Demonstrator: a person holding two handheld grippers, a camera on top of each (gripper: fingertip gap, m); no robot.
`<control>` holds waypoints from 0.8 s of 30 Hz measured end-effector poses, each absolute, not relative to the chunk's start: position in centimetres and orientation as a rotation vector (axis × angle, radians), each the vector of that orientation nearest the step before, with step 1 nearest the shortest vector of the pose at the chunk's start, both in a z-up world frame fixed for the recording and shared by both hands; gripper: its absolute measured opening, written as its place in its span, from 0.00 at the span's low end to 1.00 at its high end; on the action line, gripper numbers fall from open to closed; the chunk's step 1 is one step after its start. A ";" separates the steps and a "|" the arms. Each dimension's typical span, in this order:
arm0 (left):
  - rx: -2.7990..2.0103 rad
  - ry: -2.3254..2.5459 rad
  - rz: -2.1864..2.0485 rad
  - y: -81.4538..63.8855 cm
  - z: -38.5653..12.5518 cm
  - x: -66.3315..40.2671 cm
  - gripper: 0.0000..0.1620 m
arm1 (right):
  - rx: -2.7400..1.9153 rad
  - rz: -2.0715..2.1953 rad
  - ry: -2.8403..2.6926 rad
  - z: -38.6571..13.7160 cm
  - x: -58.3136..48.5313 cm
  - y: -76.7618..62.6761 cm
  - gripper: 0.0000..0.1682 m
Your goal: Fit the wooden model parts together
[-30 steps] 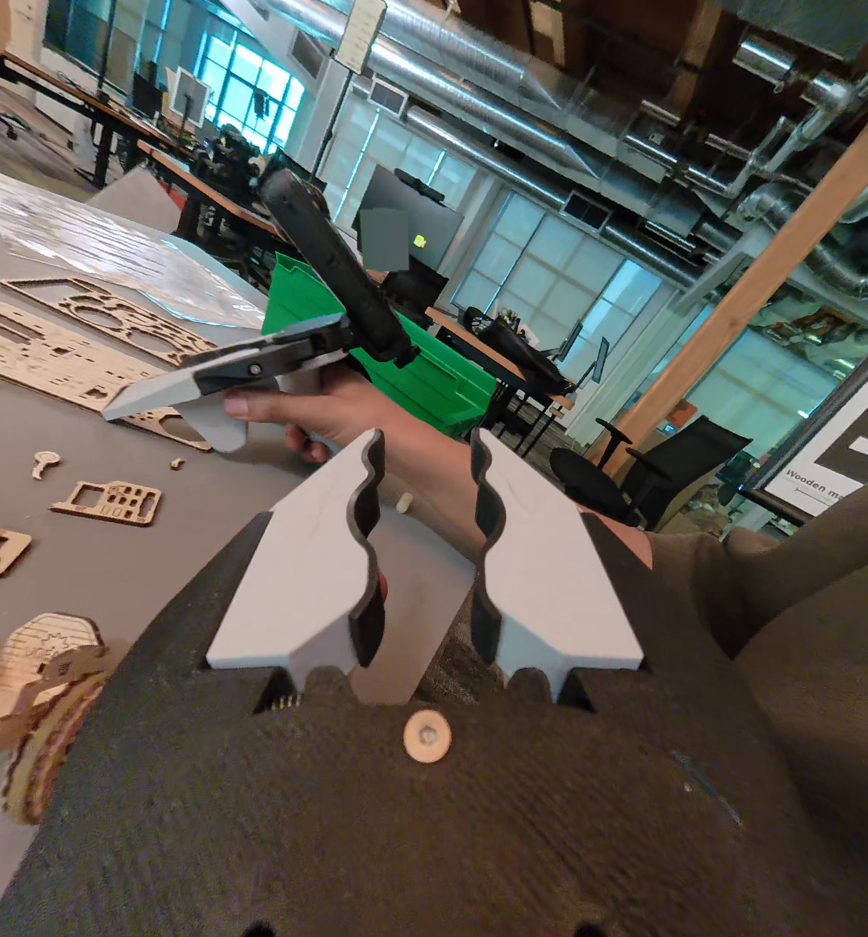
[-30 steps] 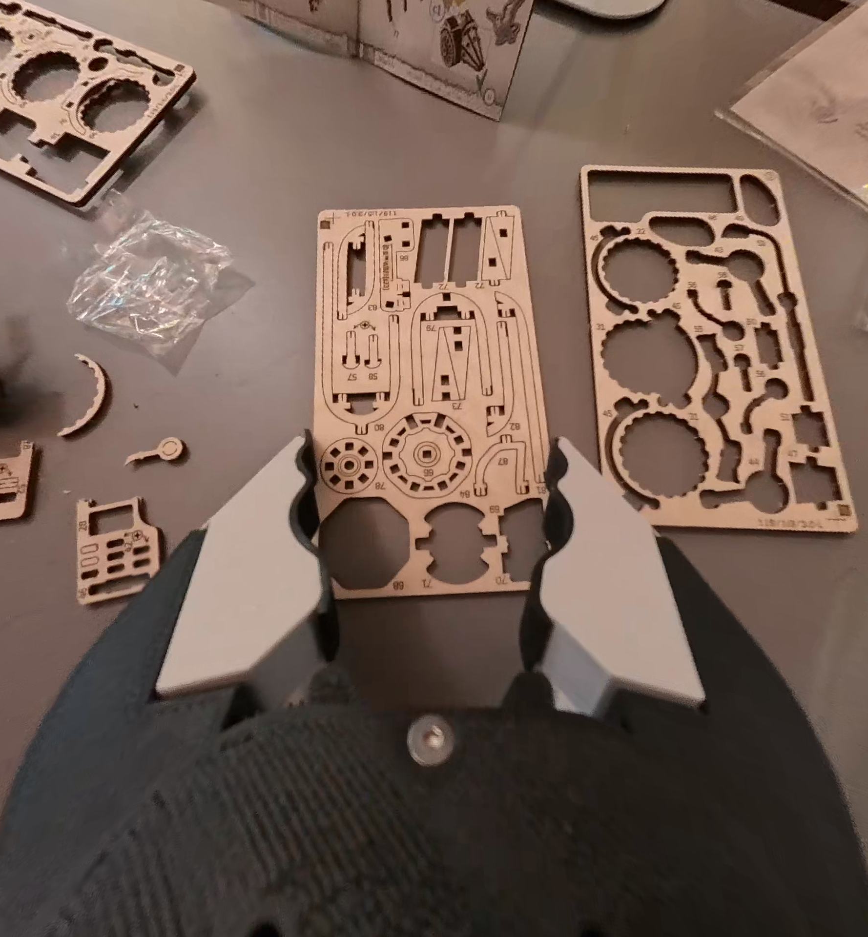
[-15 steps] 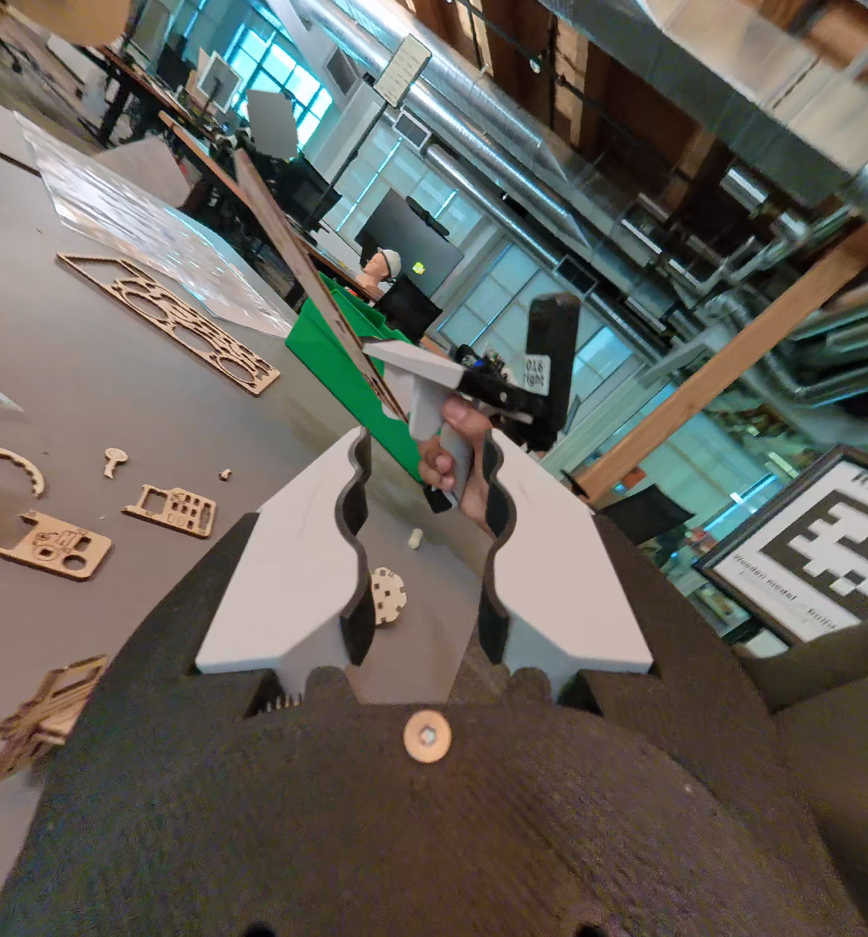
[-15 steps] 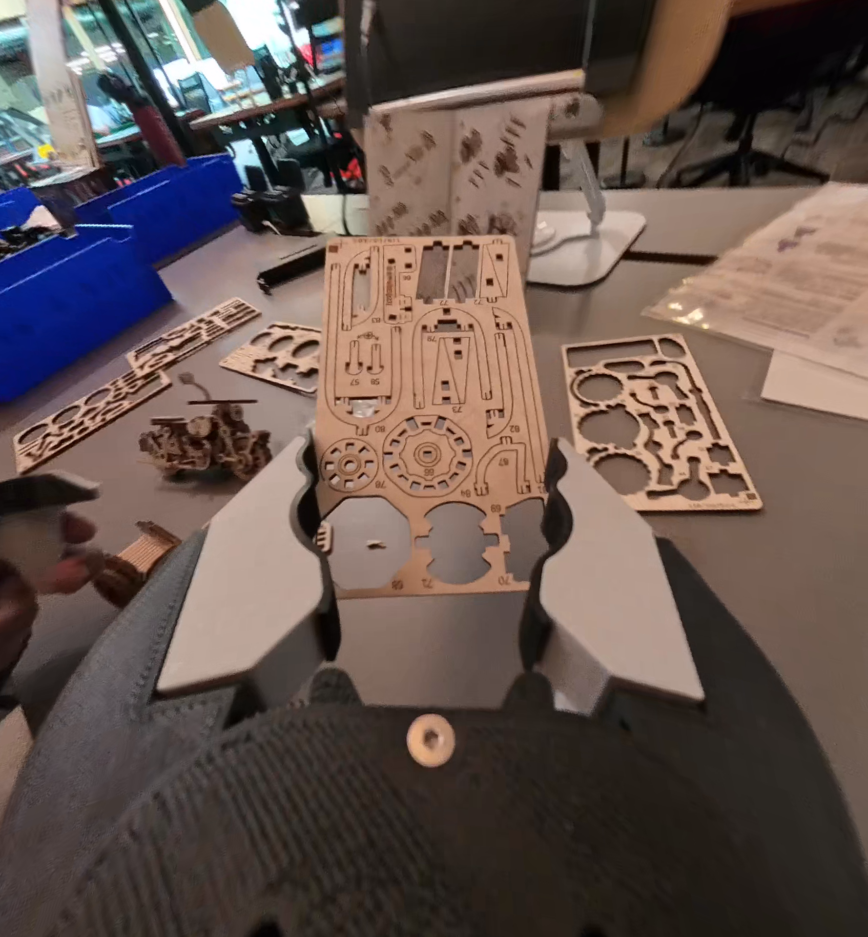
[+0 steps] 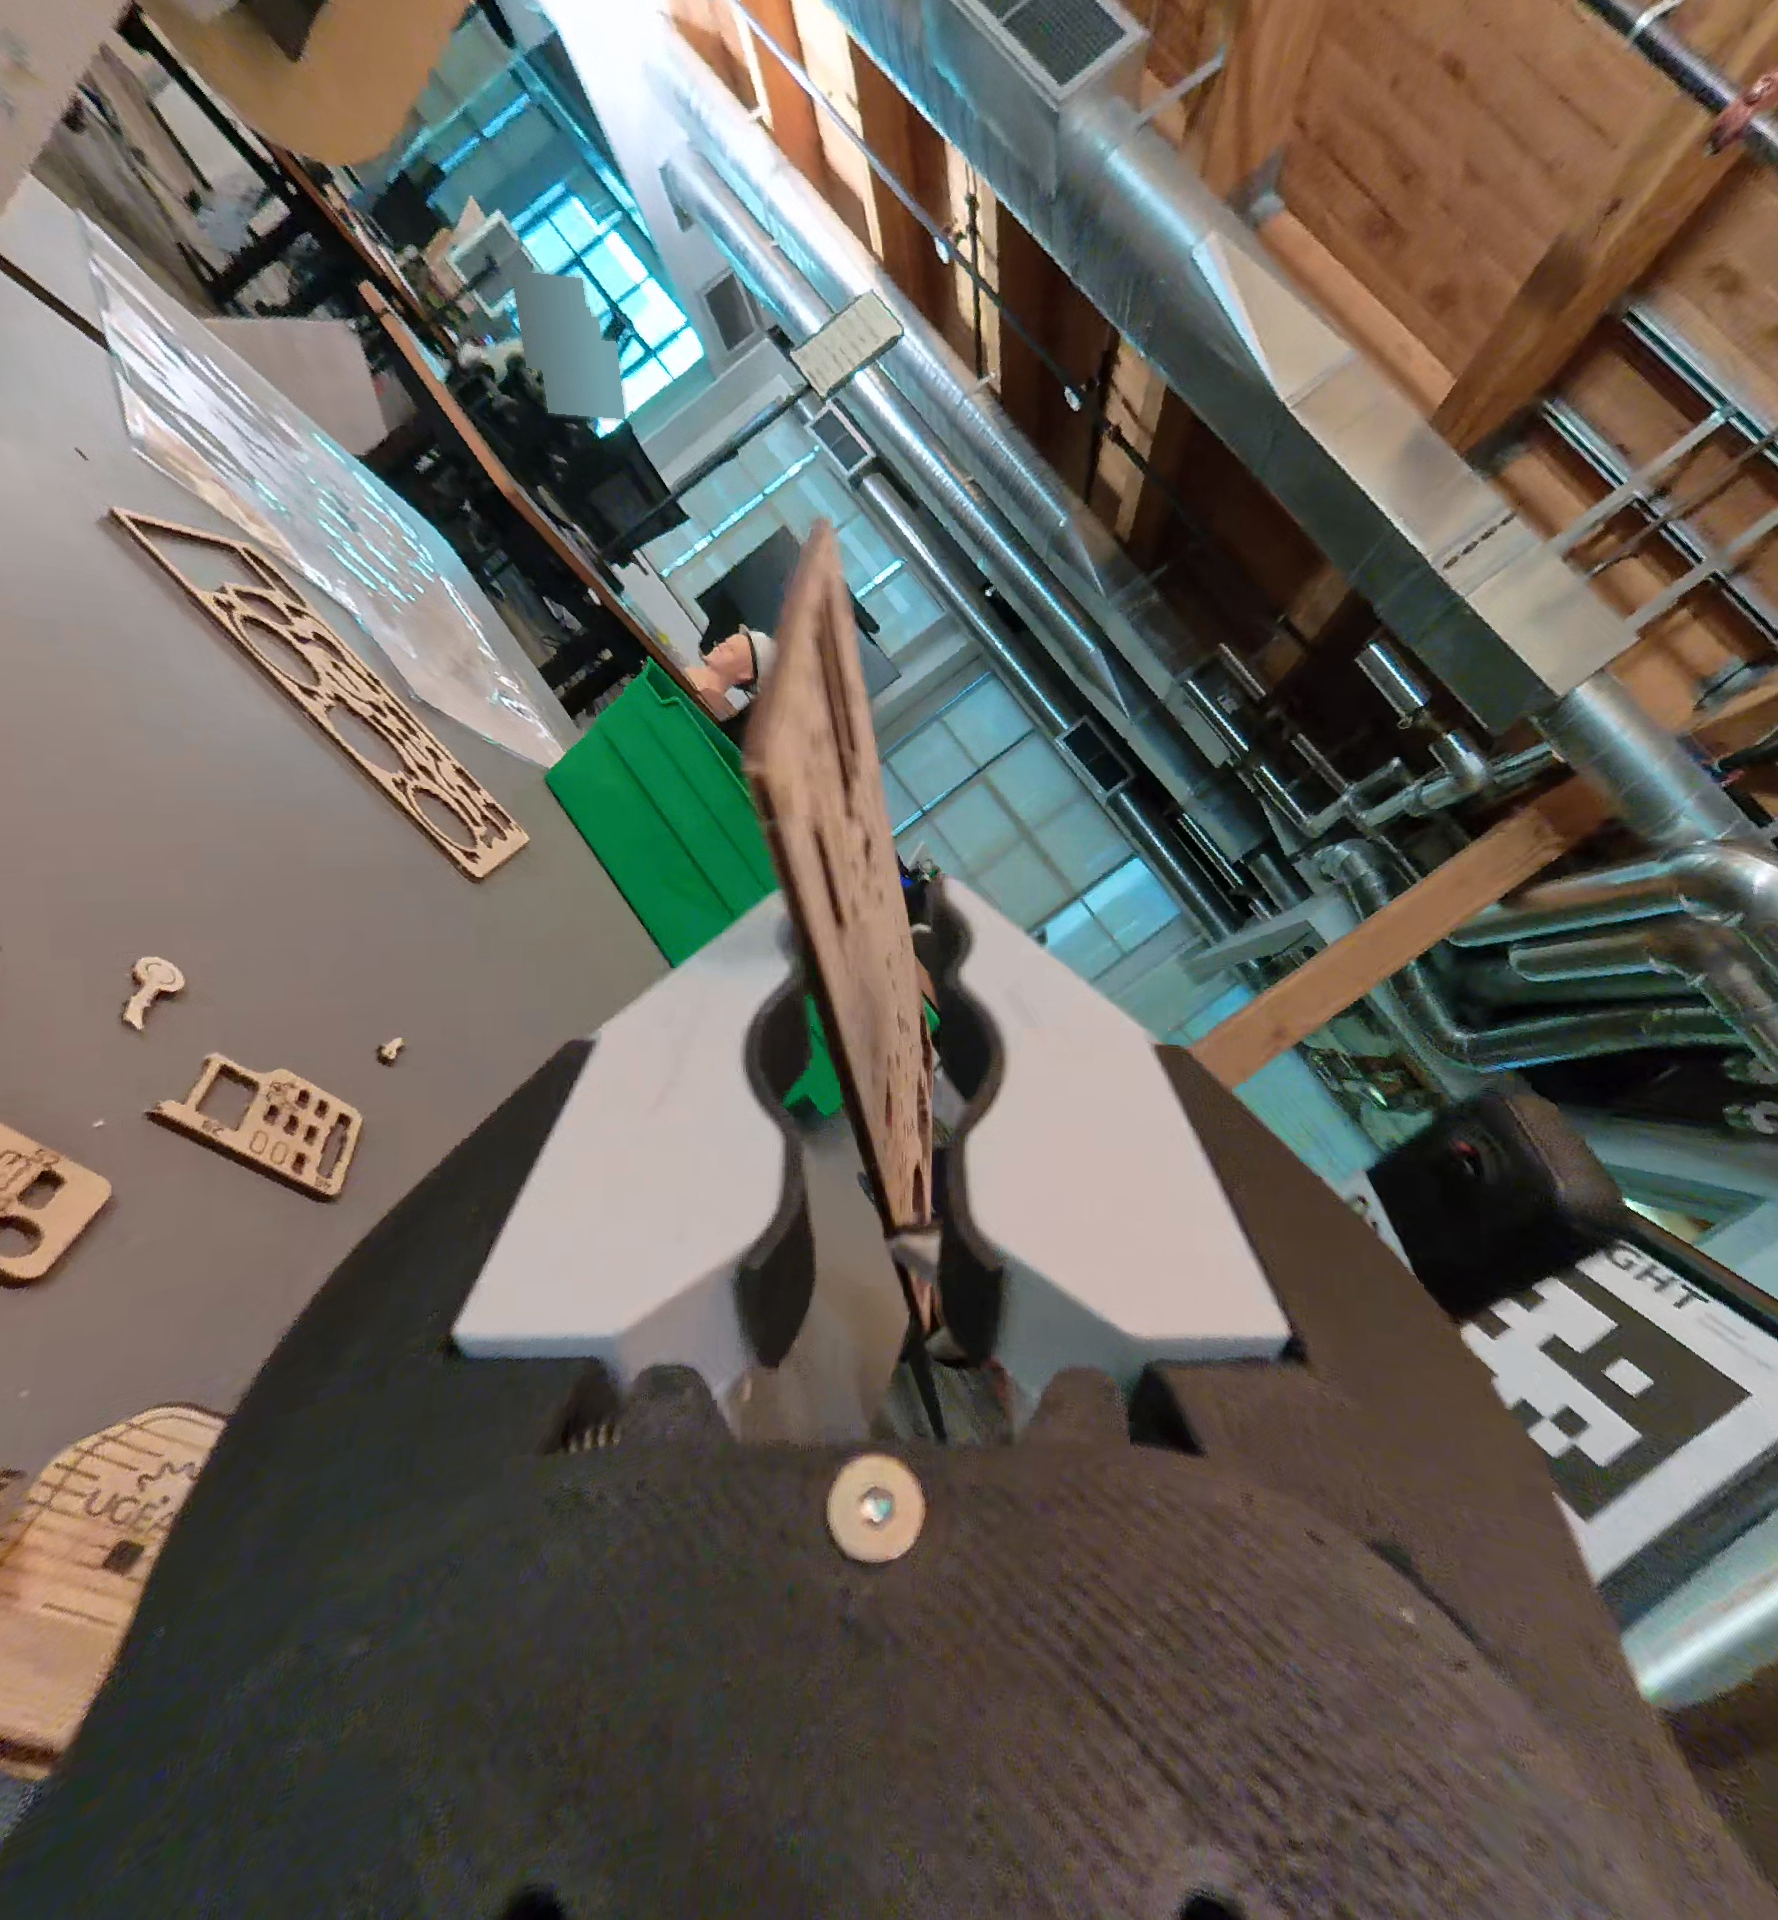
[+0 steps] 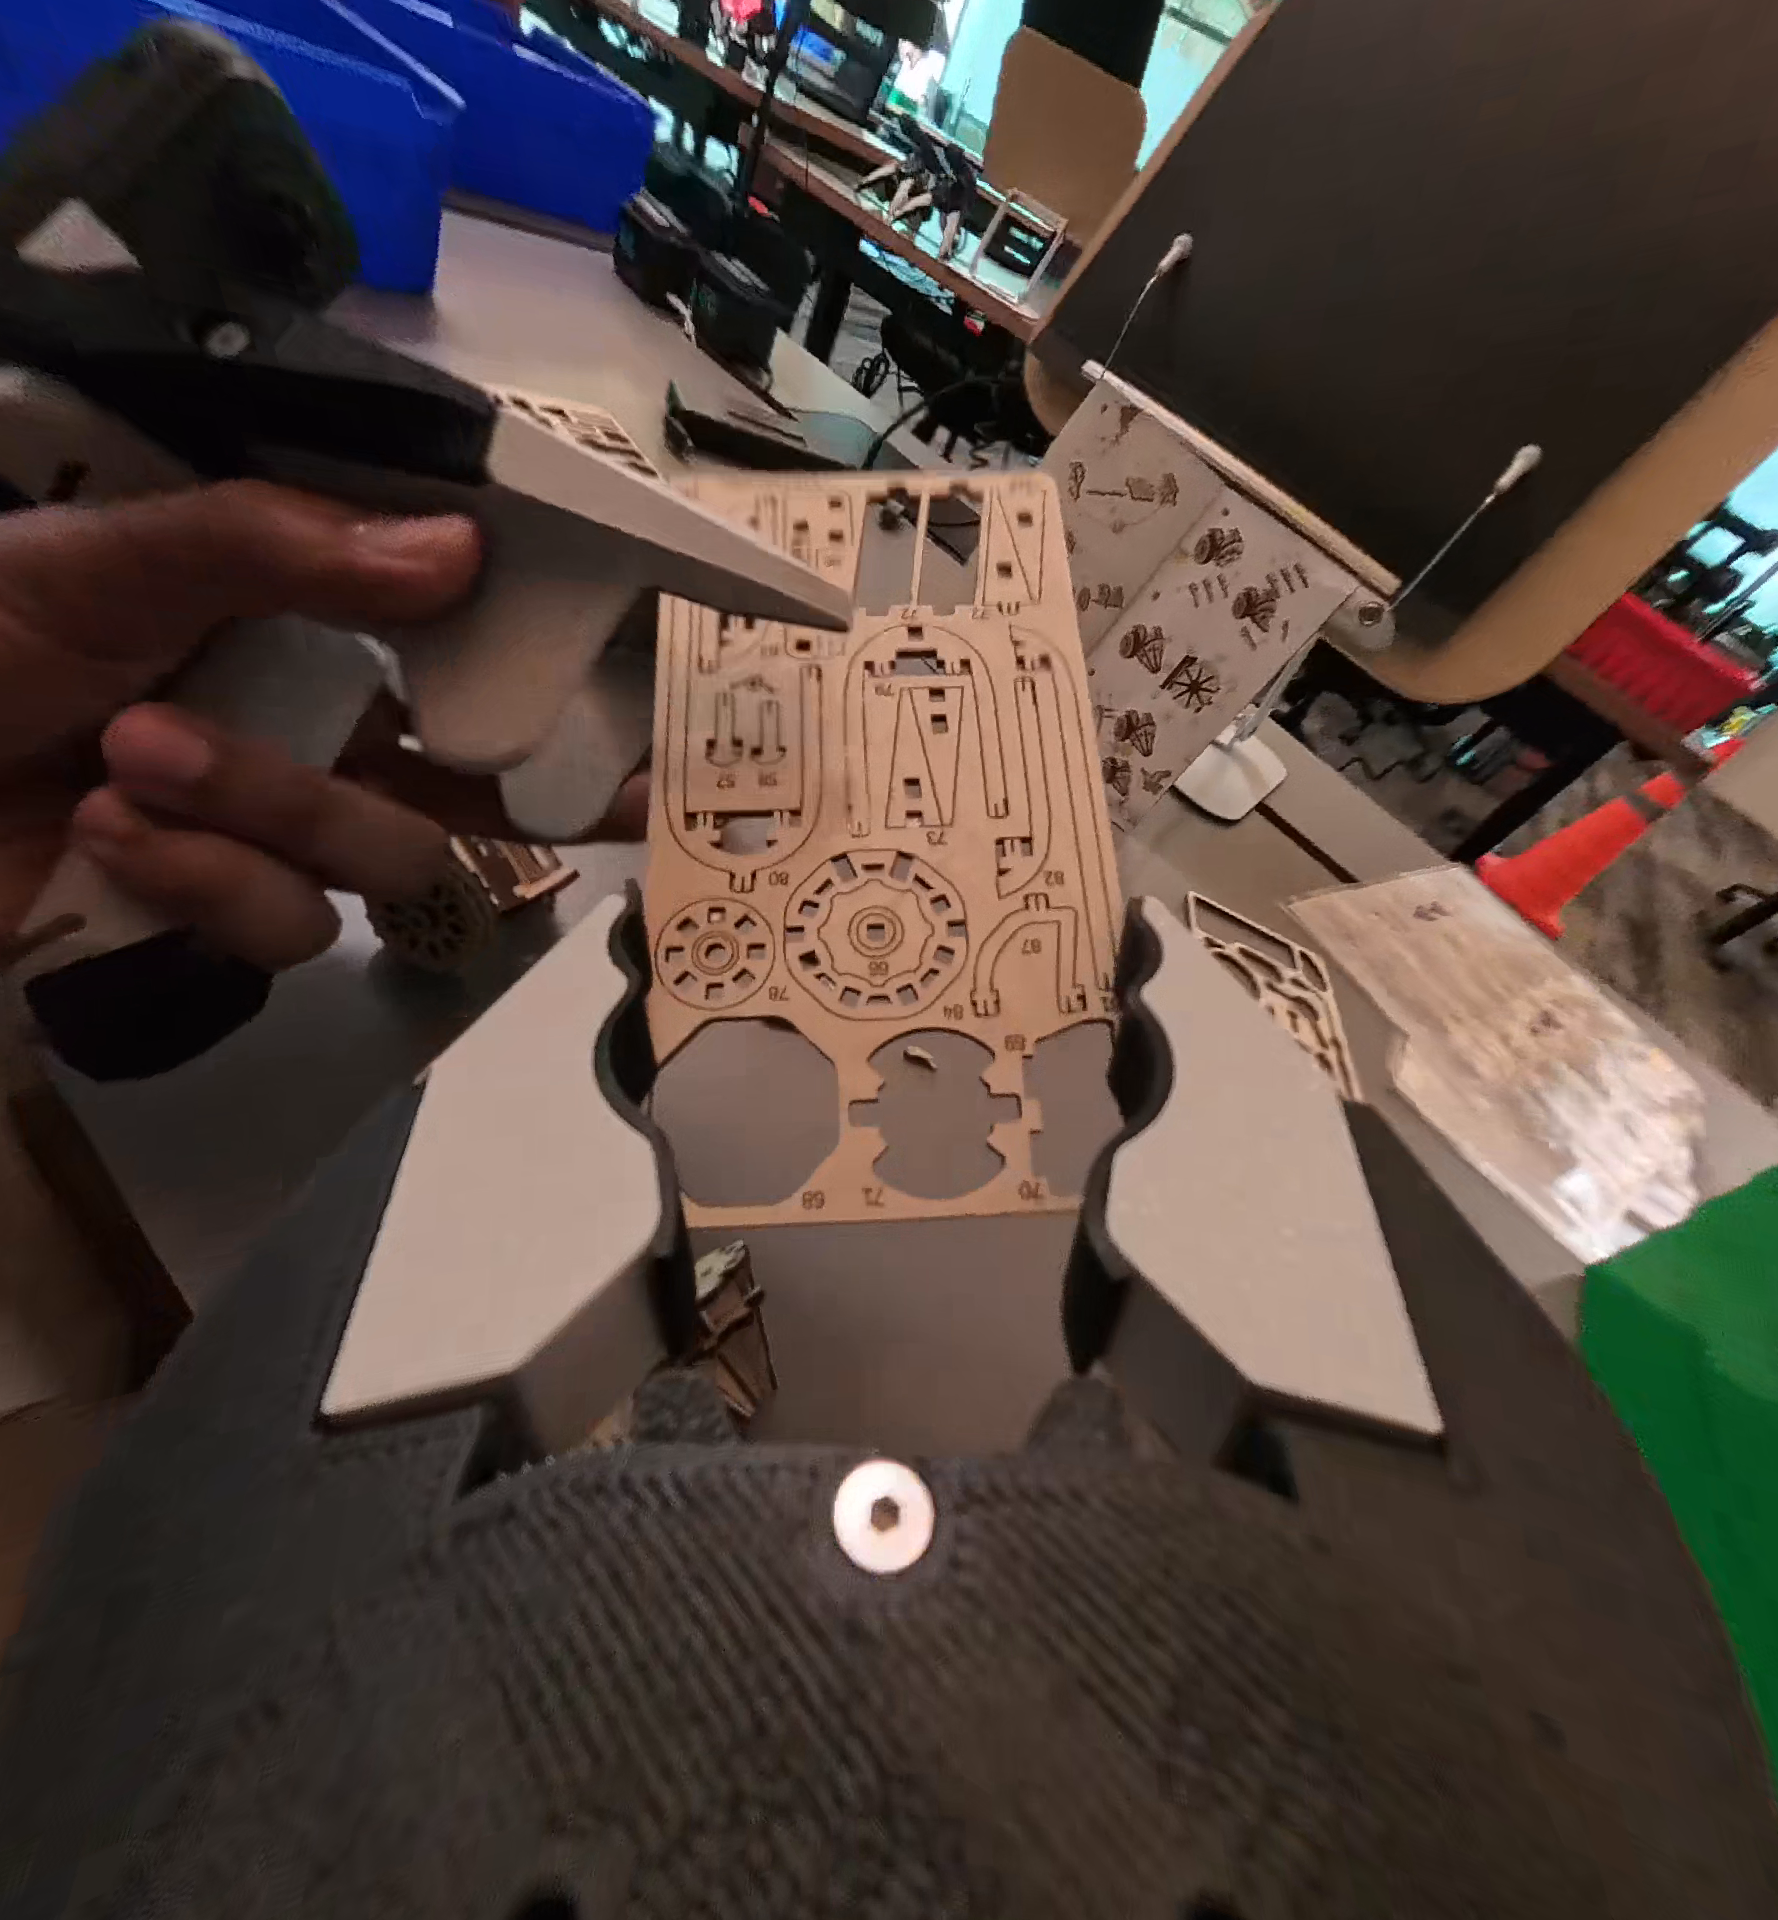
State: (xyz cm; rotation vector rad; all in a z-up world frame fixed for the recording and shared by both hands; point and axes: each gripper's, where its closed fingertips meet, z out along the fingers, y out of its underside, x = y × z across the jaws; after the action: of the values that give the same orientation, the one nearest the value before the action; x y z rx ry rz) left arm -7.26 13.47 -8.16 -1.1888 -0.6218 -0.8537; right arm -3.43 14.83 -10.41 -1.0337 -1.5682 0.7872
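Observation:
A laser-cut wooden sheet (image 6: 885, 779) of model parts stands upright above the grey table (image 5: 137, 883). My right gripper (image 6: 880, 914) is shut on its lower end, one finger on each side edge. In the left wrist view the sheet (image 5: 833, 779) shows edge-on between the fingers of my left gripper (image 5: 859, 935), which have narrowed onto it. In the right wrist view one left finger (image 6: 656, 540) lies across the sheet's upper left front, and a hand holds that gripper.
On the table lie an emptied wooden frame (image 5: 345, 686), small loose parts (image 5: 261, 1122) and a partly built wooden model (image 6: 449, 904). A green bin (image 5: 656, 821) stands at the table's edge. Blue bins (image 6: 449, 104) and plastic-sleeved papers (image 6: 1508, 1029) lie farther off. Left tips to right tips: about 5 cm.
The right gripper lifted the sheet off the table and tilted it upright. The left gripper moved in around the sheet and its fingers narrowed.

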 end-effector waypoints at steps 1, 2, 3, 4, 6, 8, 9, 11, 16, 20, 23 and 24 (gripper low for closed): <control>-1.181 -0.624 -0.835 13.4 -8.2 -7.5 0.01 | -1.016 0.754 -1.571 -10.6 -3.5 14.6 0.53; -1.173 -0.610 -0.836 13.3 -8.0 -7.6 0.00 | -1.008 0.734 -1.567 -10.7 -3.6 14.5 0.53; -1.176 -0.602 -0.839 13.2 -7.9 -7.6 0.00 | -1.007 0.739 -1.567 -10.8 -3.7 14.5 0.54; -1.178 -0.593 -0.837 13.1 -7.8 -7.7 0.00 | -1.009 0.779 -1.581 -10.9 -3.6 14.3 0.54; -1.181 -0.573 -0.831 12.9 -7.6 -7.9 0.00 | -1.024 0.993 -1.591 -10.2 -2.9 13.7 0.47; -1.240 -0.507 -0.848 13.0 -7.7 -7.3 0.00 | -1.068 1.263 -1.506 -8.0 -1.9 14.3 0.41; -1.265 -0.462 -0.852 13.0 -7.7 -6.9 0.00 | -1.121 1.362 -1.442 -7.0 -1.6 15.4 0.42; -1.307 -0.392 -0.875 12.8 -7.7 -6.0 0.00 | -1.217 1.495 -1.358 -6.0 -1.2 17.3 0.40; -1.470 -0.209 -0.973 12.3 -8.9 -2.7 0.00 | -1.353 1.690 -1.413 -7.6 -2.0 16.5 0.29; -1.527 -0.213 -0.920 11.7 -9.8 -2.6 0.00 | -1.397 1.859 -1.496 -8.6 -3.1 14.4 0.15; -1.557 -0.244 -0.873 11.1 -10.5 -3.2 0.00 | -1.383 1.853 -1.562 -9.2 -3.9 13.5 0.05; -1.558 -0.243 -0.860 10.8 -10.6 -3.3 0.00 | -1.387 1.863 -1.577 -9.3 -4.1 13.2 0.05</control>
State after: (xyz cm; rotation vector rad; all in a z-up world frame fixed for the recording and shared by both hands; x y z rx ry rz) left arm -3.31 10.79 -10.61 -1.5582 -0.2428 -0.8600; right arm -4.11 13.25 -9.30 -1.3874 -1.5770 1.8628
